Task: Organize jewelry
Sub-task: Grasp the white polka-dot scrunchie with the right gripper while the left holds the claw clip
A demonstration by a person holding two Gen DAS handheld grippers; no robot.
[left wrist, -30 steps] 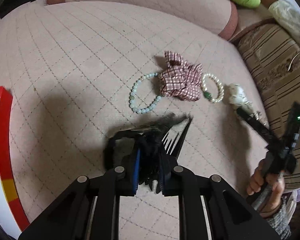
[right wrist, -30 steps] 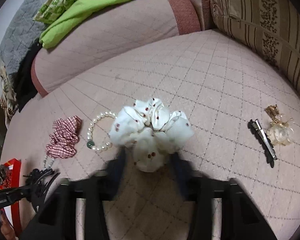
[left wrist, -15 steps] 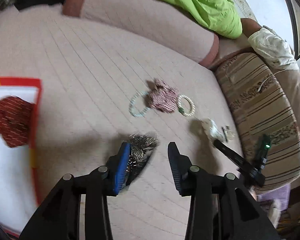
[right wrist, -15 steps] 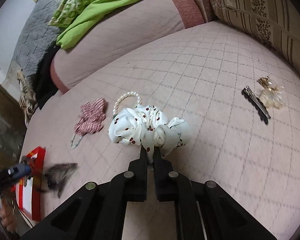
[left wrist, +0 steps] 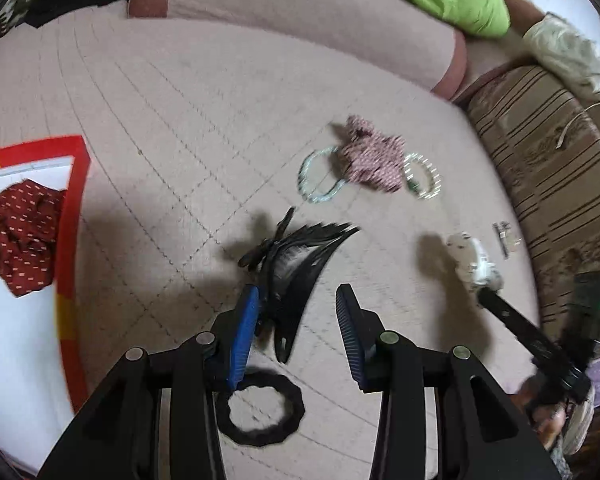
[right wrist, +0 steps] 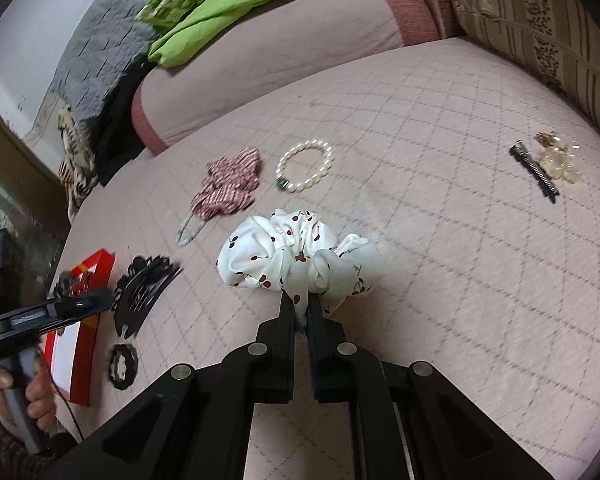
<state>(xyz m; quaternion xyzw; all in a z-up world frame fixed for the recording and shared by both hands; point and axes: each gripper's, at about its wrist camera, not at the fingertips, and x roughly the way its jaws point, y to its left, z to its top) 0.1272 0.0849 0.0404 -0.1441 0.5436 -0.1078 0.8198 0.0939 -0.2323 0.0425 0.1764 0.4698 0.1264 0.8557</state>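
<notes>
Right gripper (right wrist: 301, 300): jaws pressed together on a fold of the white scrunchie (right wrist: 296, 256), which hung from the tips just above the quilt (right wrist: 440, 240). Judged step: carrying this piece toward the red box (right wrist: 94, 280), far to the gripper's left. Next move would call for a long leftward sweep over the comb without dragging the loose cloth across it, then release over the box.

Left gripper (left wrist: 296, 312): jaws spread wide, holding nothing. The black comb (left wrist: 300, 268) lay between the blue pads (left wrist: 244, 324), close against the left one; contact could not be judged. A black hair tie (left wrist: 260, 408) lay on the quilt under the gripper body.

Farther ahead of the left gripper: checked scrunchie (left wrist: 372, 156), with a pale green bracelet (left wrist: 316, 176) to its left and a pearl bracelet (left wrist: 422, 176) to its right. Far right of the right gripper: a black clip (right wrist: 534, 172) beside a clear gold ornament (right wrist: 558, 158).

Box, to the left gripper's left: white interior, containing one dark red dotted scrunchie (left wrist: 18, 236). Rest of interior partly out of frame.
</notes>
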